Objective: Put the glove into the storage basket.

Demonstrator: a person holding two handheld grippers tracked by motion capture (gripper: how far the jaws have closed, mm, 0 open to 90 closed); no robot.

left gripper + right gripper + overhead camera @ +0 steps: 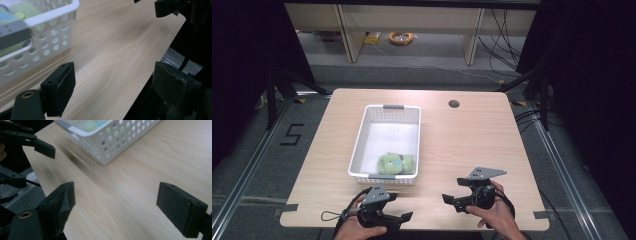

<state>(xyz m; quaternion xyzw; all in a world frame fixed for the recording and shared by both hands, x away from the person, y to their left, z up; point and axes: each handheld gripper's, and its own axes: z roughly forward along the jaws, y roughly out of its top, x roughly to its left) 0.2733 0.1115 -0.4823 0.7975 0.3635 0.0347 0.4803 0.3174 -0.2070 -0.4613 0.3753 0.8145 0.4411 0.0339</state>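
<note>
From the high view I have my left gripper (404, 216) low at the near edge of the table (462, 150), just in front of the white basket (362, 135); its jaws stand wide apart with bare wood between them, released and gripping nothing; in the left gripper view the pads (61, 87) frame the tabletop and its near edge, with the basket's perforated wall (47, 42) to the upper left. The basket sits left of centre on the table; inside it, at the near end, lies a green plush toy (395, 163), touching the near wall; I see its green through the wall's holes in the left gripper view. Further right, my right gripper (451, 201) rests low over the near part of the table, well apart from the basket and pointing left toward the other gripper; its jaws are spread fully, empty, with only wood between the pads (180, 210) in the right gripper view; the basket corner (105, 147) lies ahead of them, apart.
</note>
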